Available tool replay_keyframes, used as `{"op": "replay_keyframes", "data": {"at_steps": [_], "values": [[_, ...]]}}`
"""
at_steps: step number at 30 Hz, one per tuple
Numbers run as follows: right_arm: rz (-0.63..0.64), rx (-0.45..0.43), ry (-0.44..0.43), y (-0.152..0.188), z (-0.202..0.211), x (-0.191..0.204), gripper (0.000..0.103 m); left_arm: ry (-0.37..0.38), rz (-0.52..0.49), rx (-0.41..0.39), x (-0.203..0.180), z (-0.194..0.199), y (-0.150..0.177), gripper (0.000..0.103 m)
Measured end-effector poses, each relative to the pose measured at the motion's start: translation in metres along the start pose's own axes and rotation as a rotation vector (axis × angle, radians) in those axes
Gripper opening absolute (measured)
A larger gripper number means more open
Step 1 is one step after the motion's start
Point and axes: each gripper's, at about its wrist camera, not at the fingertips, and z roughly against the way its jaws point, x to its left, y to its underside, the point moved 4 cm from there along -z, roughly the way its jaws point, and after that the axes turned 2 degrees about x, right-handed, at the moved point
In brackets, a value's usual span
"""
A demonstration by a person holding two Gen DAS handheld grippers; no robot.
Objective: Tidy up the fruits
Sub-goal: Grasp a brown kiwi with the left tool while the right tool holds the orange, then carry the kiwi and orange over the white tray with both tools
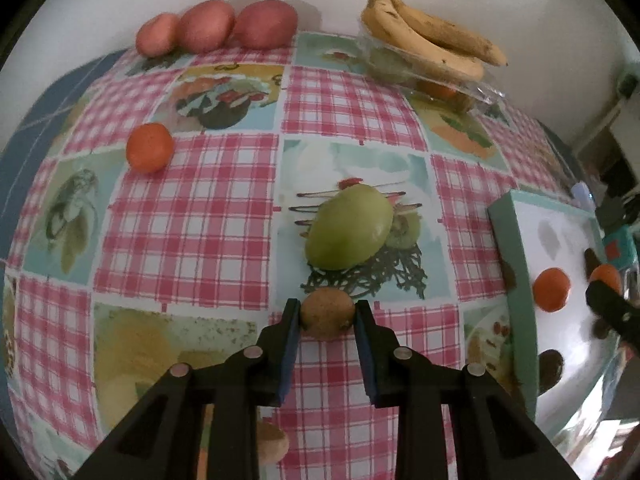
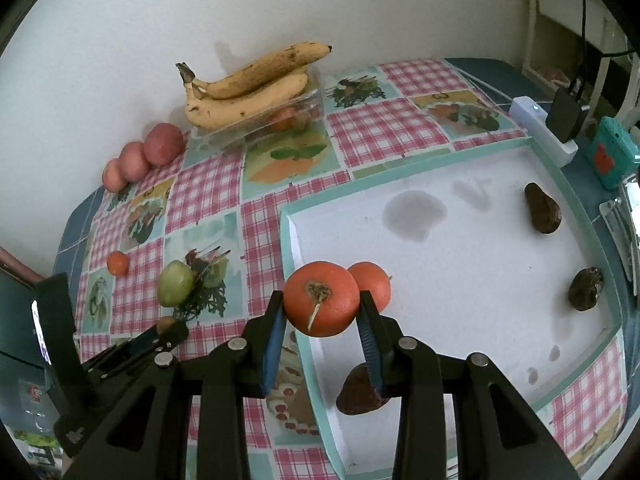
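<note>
The left tongs (image 1: 327, 316) are clamped on a kiwi (image 1: 327, 317) resting on the bench (image 1: 192, 216), near a green fruit (image 1: 350, 228). The kiwi's long axis seems to lie across the jaws. Best to lift straight up, then carry it to the tray (image 2: 460, 248). The right tongs (image 2: 322, 308) pinch an orange (image 2: 320, 298), stem toward the camera, above the tray's near-left corner

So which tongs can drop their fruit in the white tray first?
The right tongs: their orange already hangs at the white tray edge. The left tongs have only just closed on a kiwi out on the tablecloth.
</note>
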Motion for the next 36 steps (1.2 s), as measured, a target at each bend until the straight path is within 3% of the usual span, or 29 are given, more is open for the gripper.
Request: {"op": "replay_keyframes", "data": {"at_steps": [6,12,18,26,30,36], "values": [[-0.011,0.0,0.006,-0.001,0.0,-0.004,0.037,-0.021,0.076,-0.075,0.012,0.041,-0.003,0.029],[-0.036,-0.046,0.017,-0.01,0.015,-0.017,0.037,0.049,0.106,-0.121,-0.031,0.069,0.01,0.029],[-0.097,-0.091,0.077,-0.014,0.034,-0.052,0.037,0.097,-0.048,-0.136,-0.1,0.079,0.019,0.029],[-0.207,-0.154,0.169,-0.017,0.063,-0.112,0.037,0.18,-0.195,-0.135,-0.157,0.085,0.034,0.029],[-0.269,-0.172,0.194,-0.015,0.073,-0.138,0.037,0.228,-0.236,-0.122,-0.173,0.082,0.037,0.029],[-0.27,-0.168,0.193,-0.016,0.071,-0.145,0.037,0.328,-0.23,-0.092,-0.18,0.063,0.028,0.029]]}}
